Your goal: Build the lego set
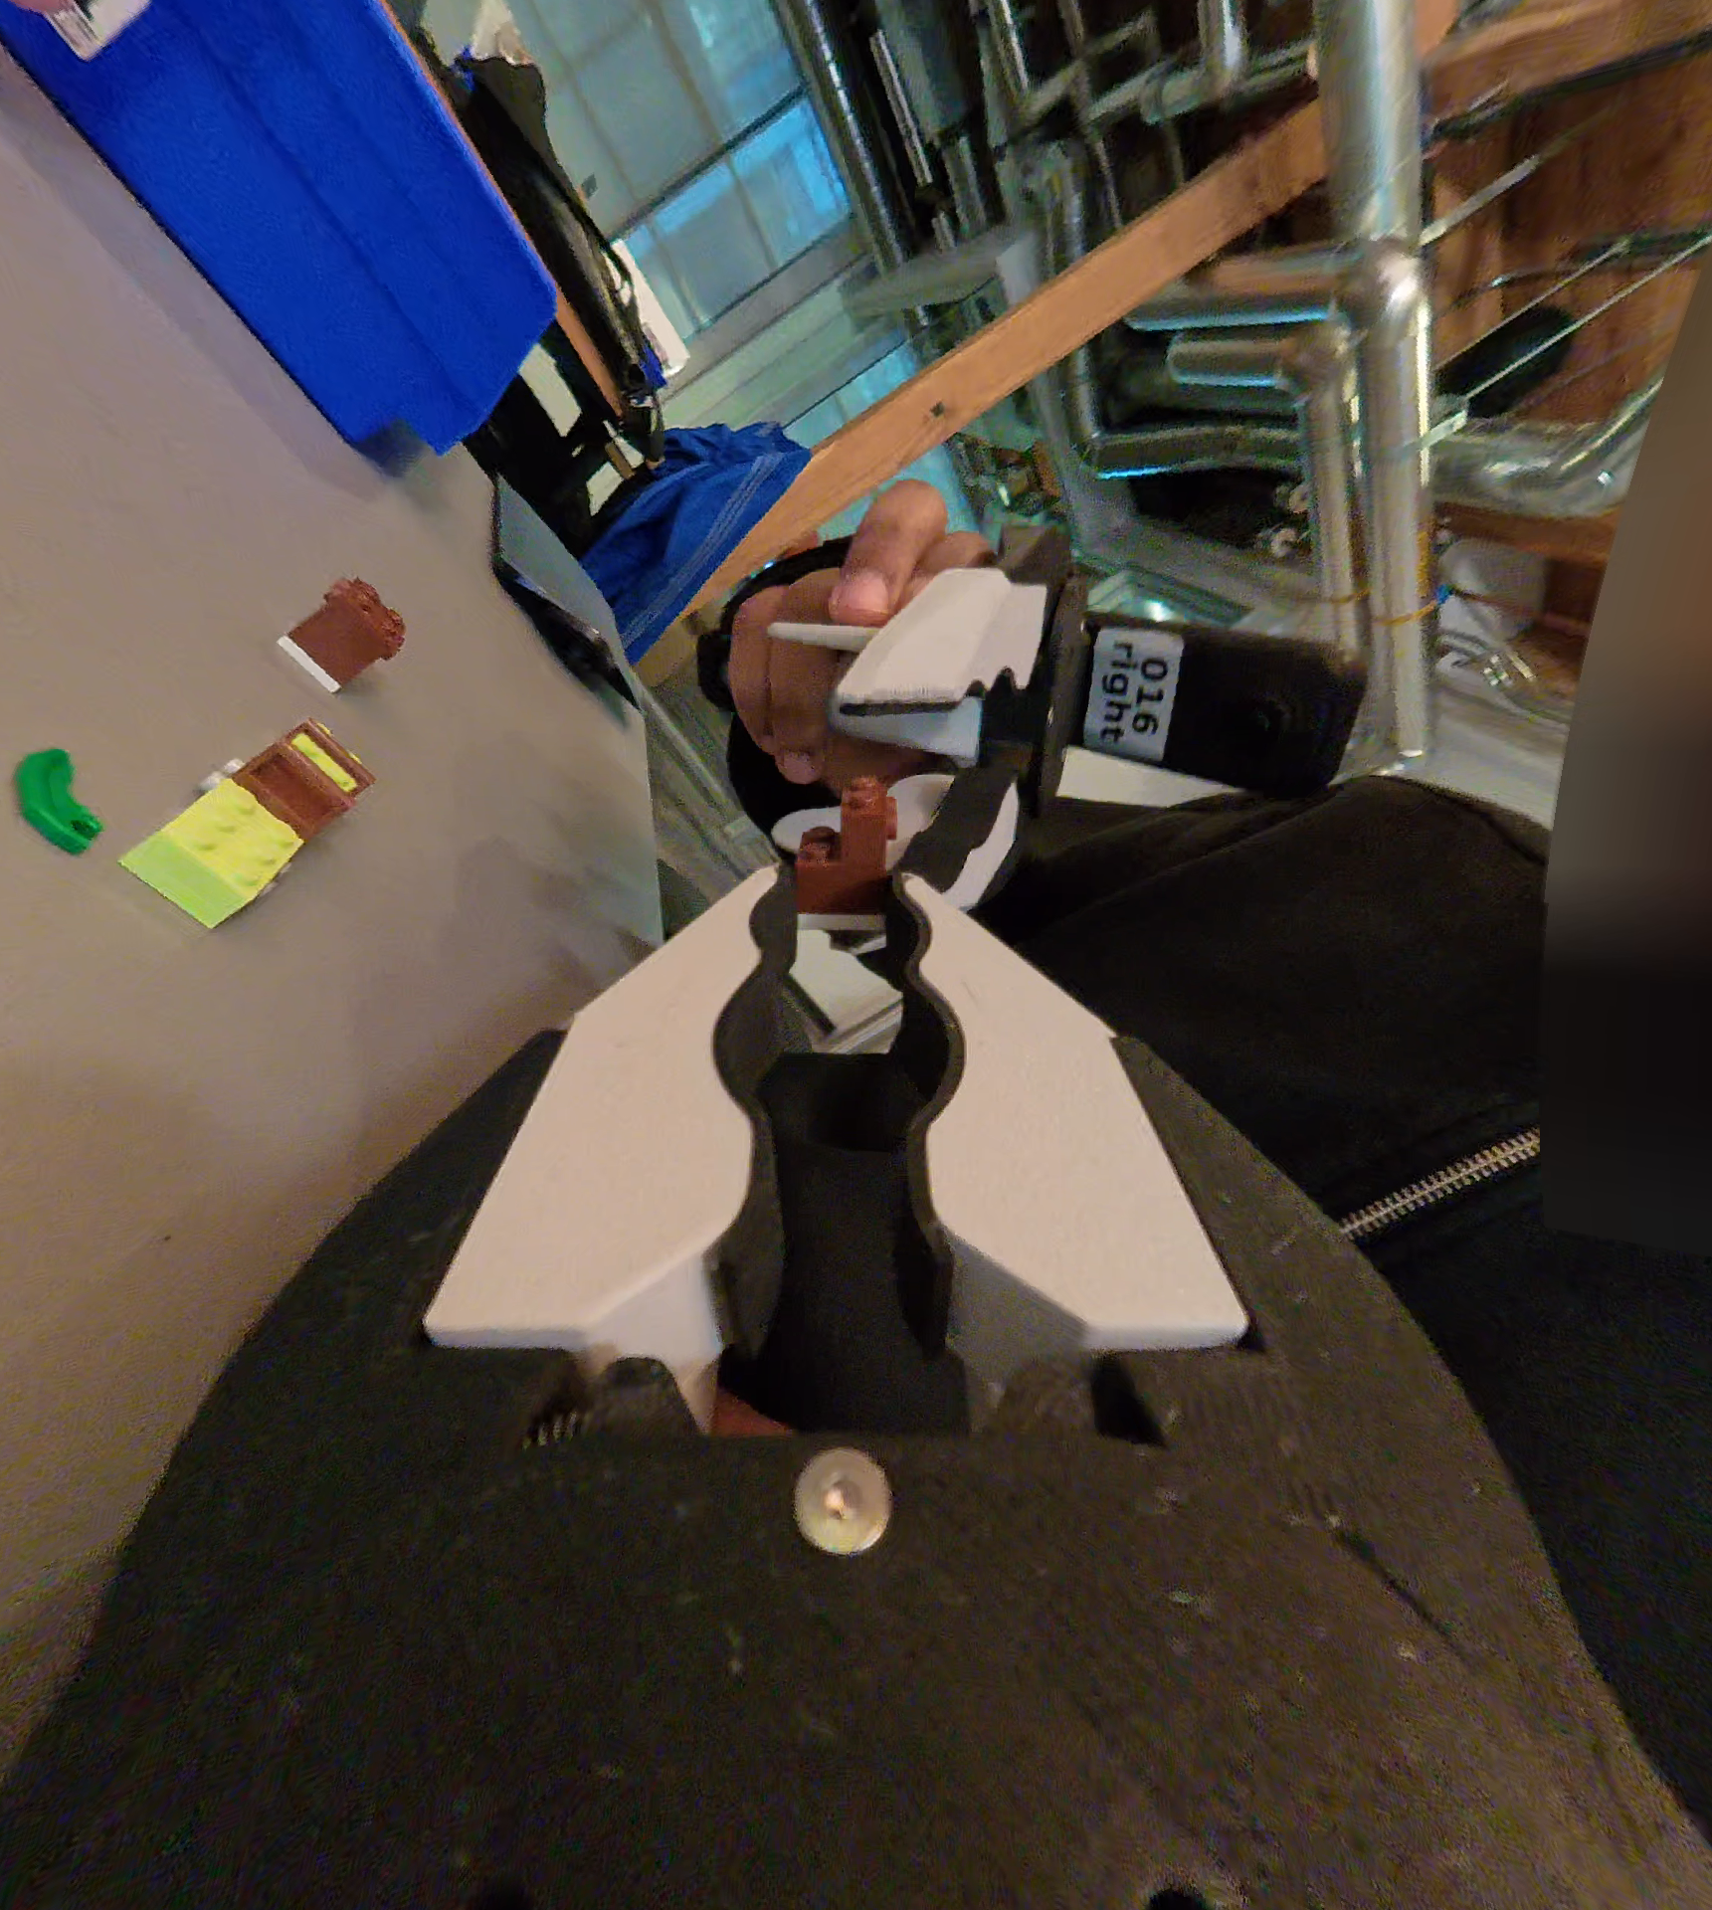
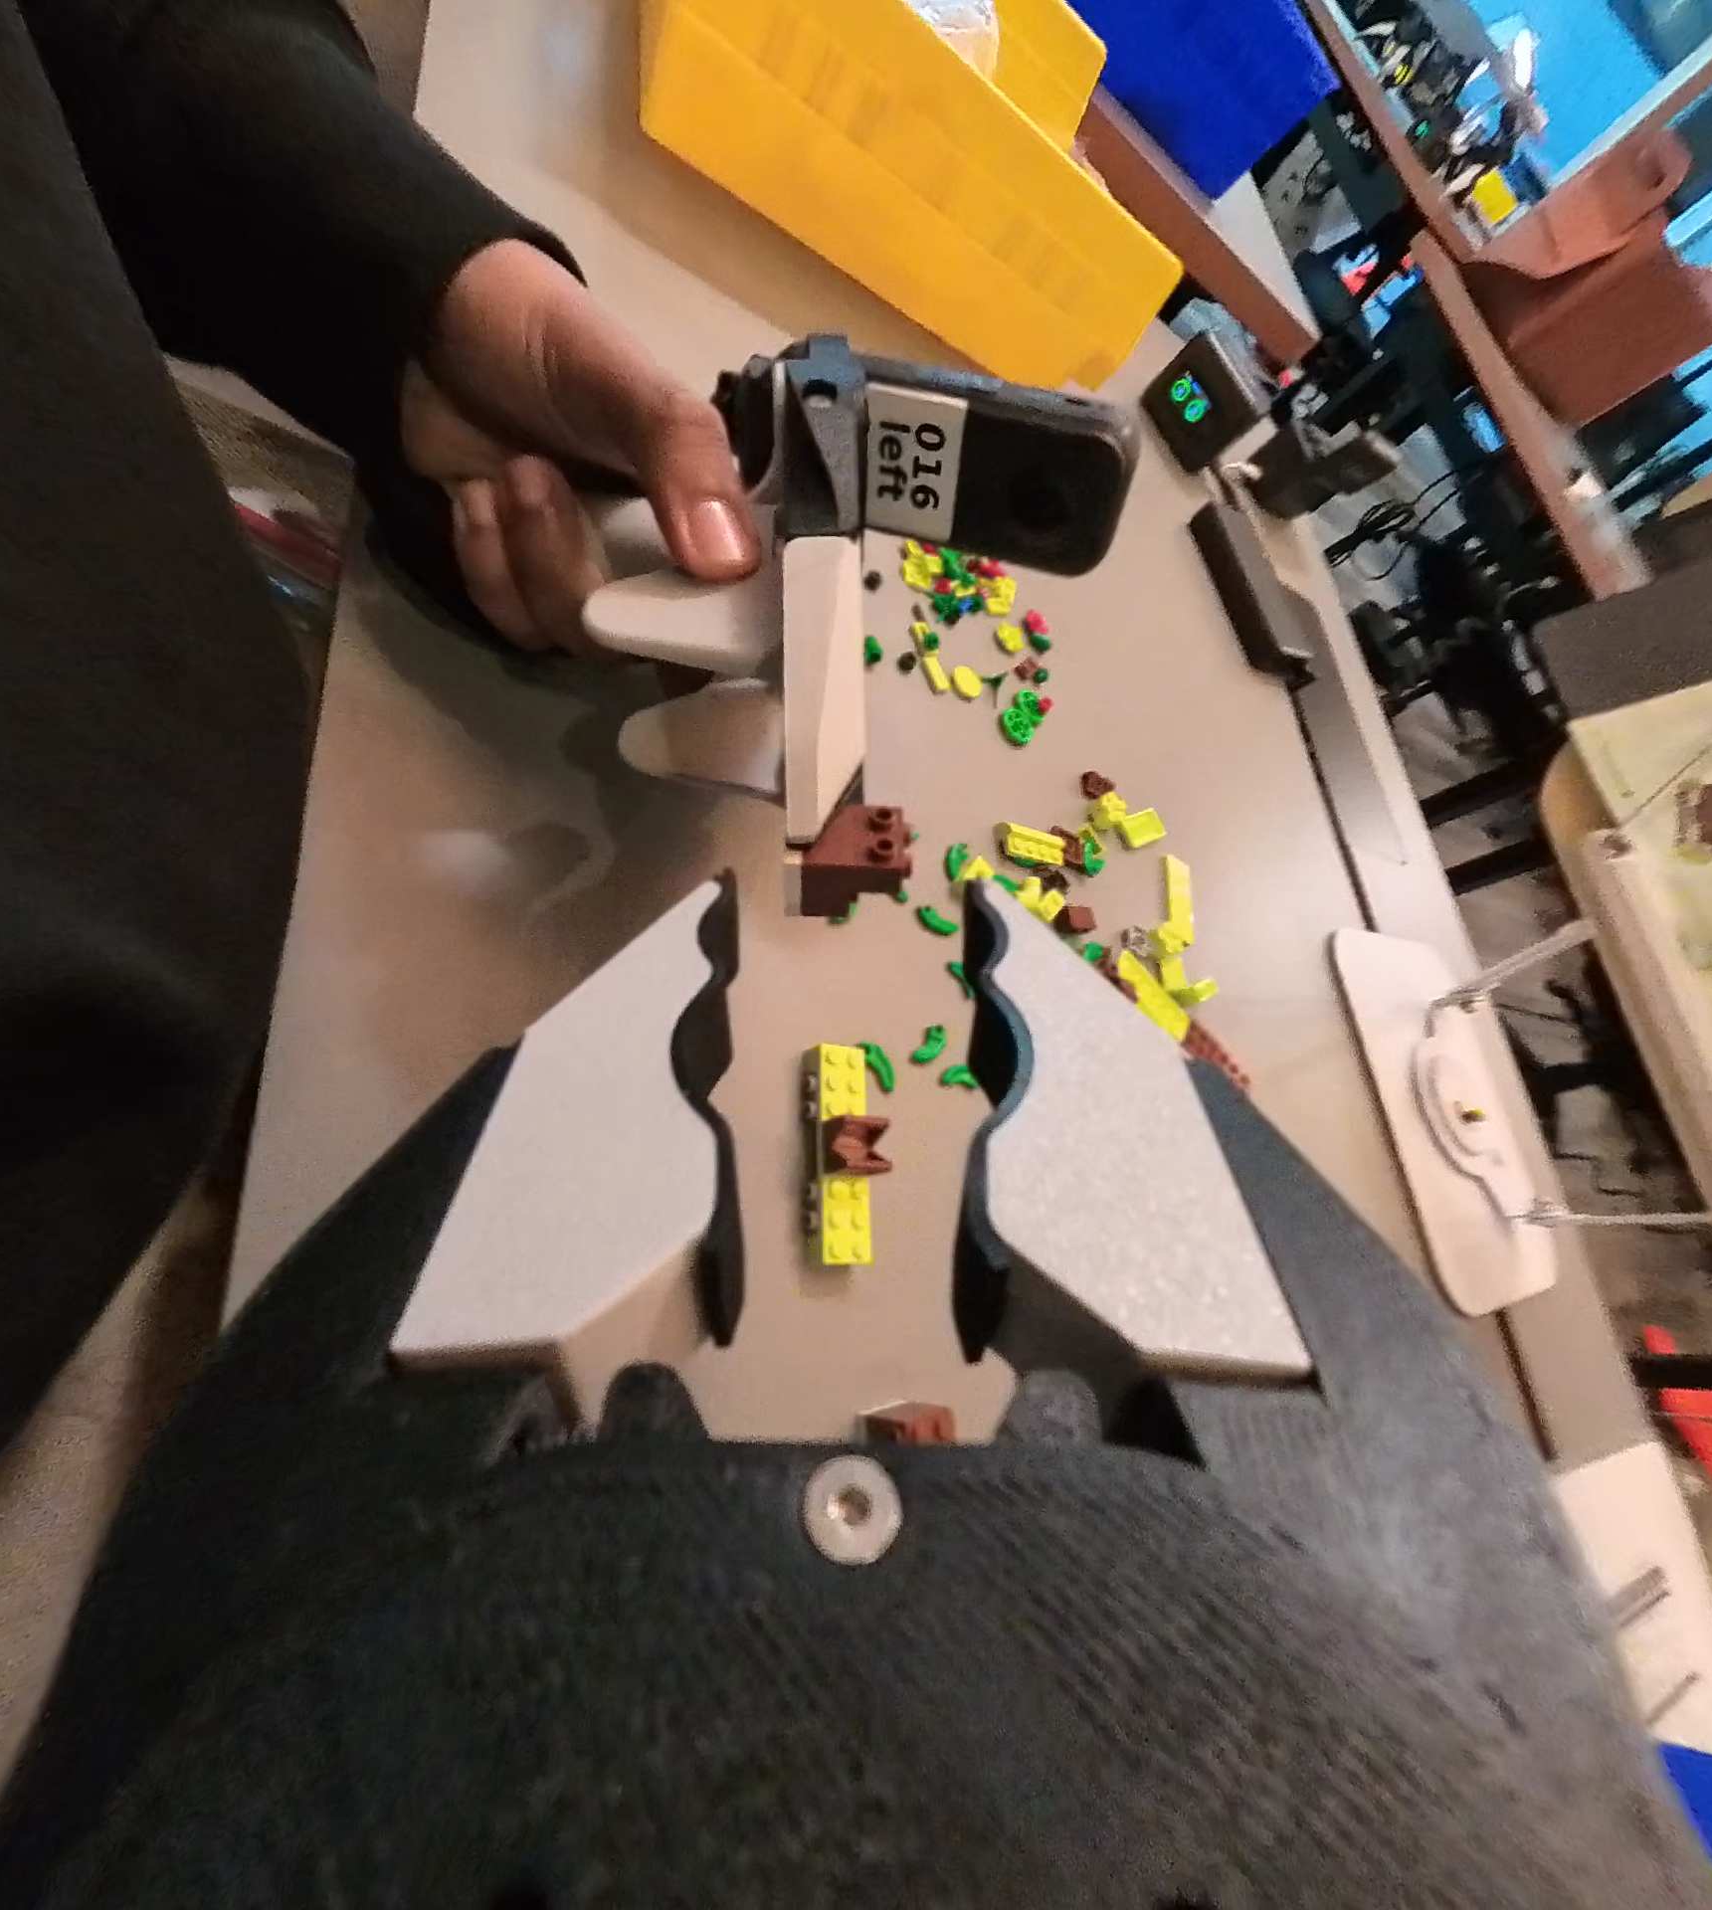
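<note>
My left gripper (image 1: 843,889) is shut on a small brown brick assembly (image 1: 846,842) with a white plate under it, held in the air off the table edge. In the right wrist view the same gripper (image 2: 810,837) comes in from above with the brown assembly (image 2: 857,858) at its tips. My right gripper (image 2: 851,910) is open and empty, its fingertips just short of the assembly on either side. It also shows in the left wrist view (image 1: 836,770), just beyond the assembly. A lime plate with a brown piece (image 2: 841,1147) lies on the grey table (image 2: 521,930) below.
Loose lime, green and brown pieces (image 2: 1089,858) are scattered on the table, with a second pile (image 2: 975,620) farther back. A yellow bin (image 2: 893,186) and a blue bin (image 1: 314,207) stand at the back. A brown block (image 1: 345,633), a lime-and-brown build (image 1: 242,817) and a green curved piece (image 1: 54,801) lie on the table. My left and right fingertips are right by each other.
</note>
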### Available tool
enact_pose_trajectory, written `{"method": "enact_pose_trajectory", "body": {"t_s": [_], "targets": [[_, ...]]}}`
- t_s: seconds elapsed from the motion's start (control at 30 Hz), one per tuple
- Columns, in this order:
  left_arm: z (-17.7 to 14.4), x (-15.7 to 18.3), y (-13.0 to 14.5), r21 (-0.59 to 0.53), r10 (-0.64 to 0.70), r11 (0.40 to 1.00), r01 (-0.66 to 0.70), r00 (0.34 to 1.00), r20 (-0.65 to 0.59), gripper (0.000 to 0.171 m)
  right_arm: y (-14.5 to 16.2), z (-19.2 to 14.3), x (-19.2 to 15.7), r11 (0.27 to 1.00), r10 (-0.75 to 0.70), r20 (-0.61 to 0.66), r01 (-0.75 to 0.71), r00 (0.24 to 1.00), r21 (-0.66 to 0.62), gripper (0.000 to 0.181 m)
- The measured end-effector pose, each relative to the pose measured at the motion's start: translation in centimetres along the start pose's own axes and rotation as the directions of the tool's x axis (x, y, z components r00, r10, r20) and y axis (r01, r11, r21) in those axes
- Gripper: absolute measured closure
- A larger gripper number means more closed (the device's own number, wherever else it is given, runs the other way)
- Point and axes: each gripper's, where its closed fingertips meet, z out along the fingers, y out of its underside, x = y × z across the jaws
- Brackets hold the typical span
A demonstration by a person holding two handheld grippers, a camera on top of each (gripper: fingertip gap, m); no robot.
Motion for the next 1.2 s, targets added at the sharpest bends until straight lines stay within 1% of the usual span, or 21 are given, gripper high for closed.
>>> {"method": "enact_pose_trajectory", "body": {"t_s": [0.07,0.17,0.23,0.3,0.4,0.5,0.57,0.63,0.67,0.7,0.73,0.83,0.93,1.03,1.1,1.2], "targets": [[0.0,0.1,0.1,-0.003,-0.021,1.000,0.021,1.000,-0.018,0.159,-0.1,0.1,0.0,0.999,-0.042,-0.013,0.042,0.999,0.001,0.143],[0.2,0.1,0.4,-0.021,-0.020,1.000,0.020,1.000,-0.016,0.158,-0.1,0.4,-0.2,0.998,-0.058,-0.002,0.058,0.998,-0.001,0.147],[0.3,0.0,0.6,-0.029,-0.016,0.999,0.015,1.000,-0.009,0.158,-0.1,0.5,-0.5,0.998,-0.070,0.010,0.070,0.997,0.004,0.157],[0.3,0.0,0.5,-0.030,-0.015,0.999,0.015,1.000,-0.008,0.158,-0.1,0.5,-0.6,0.997,-0.078,0.009,0.078,0.997,0.007,0.158],[0.3,-0.5,0.8,-0.050,0.017,0.999,-0.016,0.999,0.032,0.158,0.3,0.6,-0.9,0.996,-0.093,0.017,0.093,0.996,-0.014,0.158],[0.3,-1.3,0.9,-0.068,0.074,0.995,-0.067,0.992,0.105,0.148,0.6,0.7,-1.2,0.995,-0.097,0.020,0.098,0.995,-0.021,0.158],[0.3,-1.4,1.1,-0.088,0.104,0.992,-0.094,0.988,0.118,0.156,1.0,0.8,-1.4,0.994,-0.101,0.025,0.102,0.995,-0.033,0.158],[0.3,-1.9,1.3,-0.112,0.134,0.987,-0.118,0.979,0.156,0.156,1.4,0.9,-1.6,0.996,-0.082,0.040,0.083,0.996,-0.045,0.158],[0.2,-2.3,1.4,-0.124,0.153,0.983,-0.131,0.971,0.183,0.157,1.5,1.0,-1.7,0.997,-0.053,0.054,0.055,0.997,-0.046,0.155],[0.1,-2.7,1.4,-0.138,0.176,0.979,-0.148,0.961,0.215,0.157,1.6,1.1,-1.9,0.999,-0.010,0.074,0.014,0.997,-0.048,0.143],[-0.1,-3.1,1.4,-0.151,0.201,0.974,-0.167,0.948,0.248,0.157,1.9,1.3,-2.1,0.998,0.043,0.099,-0.037,0.994,-0.054,0.136],[-0.6,-4.0,1.2,-0.183,0.271,0.958,-0.221,0.904,0.330,0.156,2.5,1.4,-2.4,0.979,0.200,0.156,-0.192,0.967,-0.068,0.132],[-1.0,-4.7,1.0,-0.223,0.347,0.934,-0.278,0.851,0.395,0.156,2.1,1.1,-2.1,0.943,0.331,0.198,-0.331,0.923,-0.033,0.137],[-1.1,-5.0,0.9,-0.270,0.431,0.900,-0.342,0.790,0.435,0.156,1.5,0.6,-1.4,0.890,0.444,0.240,-0.456,0.863,-0.007,0.146],[-1.1,-5.0,0.8,-0.301,0.485,0.873,-0.384,0.751,0.448,0.156,1.4,0.4,-1.0,0.861,0.493,0.266,-0.509,0.828,-0.008,0.156],[-0.8,-5.0,1.0,-0.352,0.556,0.830,-0.434,0.702,0.446,0.156,1.5,0.3,-0.8,0.835,0.533,0.289,-0.550,0.795,-0.024,0.162]]}}
